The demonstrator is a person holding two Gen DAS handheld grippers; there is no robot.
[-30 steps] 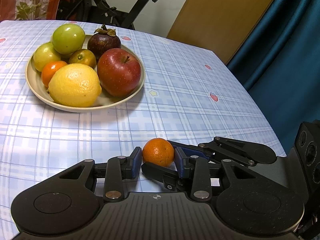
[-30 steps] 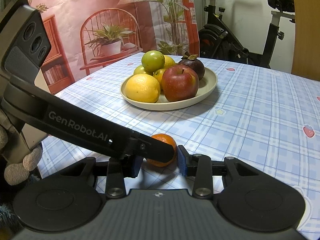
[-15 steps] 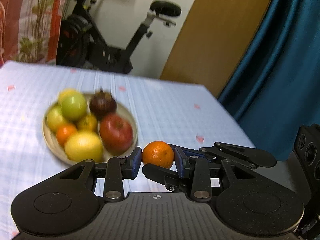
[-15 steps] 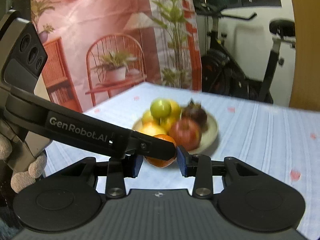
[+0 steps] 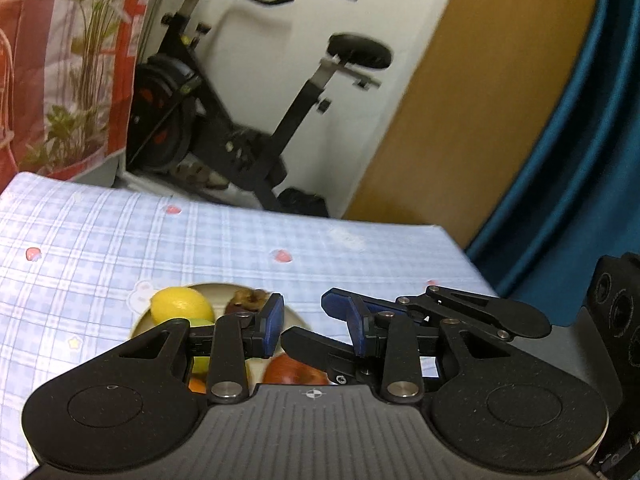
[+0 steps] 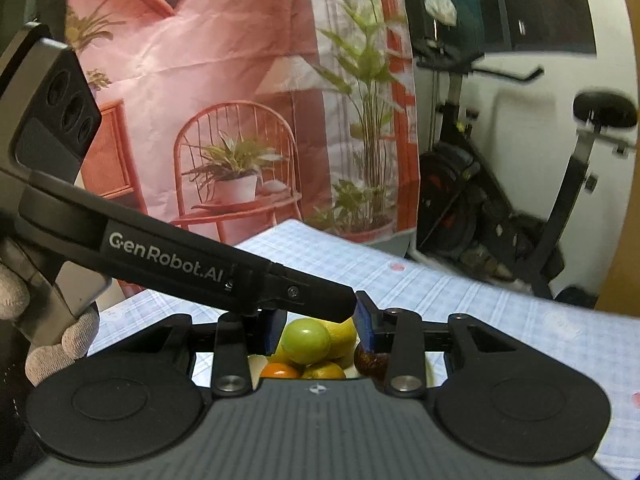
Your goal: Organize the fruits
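Observation:
My left gripper [image 5: 316, 322] is open and empty, hovering over the cream plate [image 5: 298, 315] of fruit. Below it I see a yellow lemon [image 5: 182, 305], a dark mangosteen [image 5: 250, 300] and a red apple [image 5: 294, 372]. My right gripper [image 6: 318, 330] is open and empty just beside the left one, also above the plate. Between its fingers I see a green fruit [image 6: 306, 340], a small orange [image 6: 280, 370] and the mangosteen [image 6: 368, 362]. The left gripper's finger [image 6: 240, 270] crosses the right wrist view.
The table [image 5: 100, 240] has a blue checked cloth with strawberry prints. An exercise bike [image 5: 240, 120] stands behind its far edge, a wooden door [image 5: 480, 100] and a blue curtain [image 5: 580, 180] to the right. A printed backdrop [image 6: 200, 100] hangs at the left.
Both grippers carried the small orange from the table up over the plate. Both have opened and the orange is no longer between the fingers.

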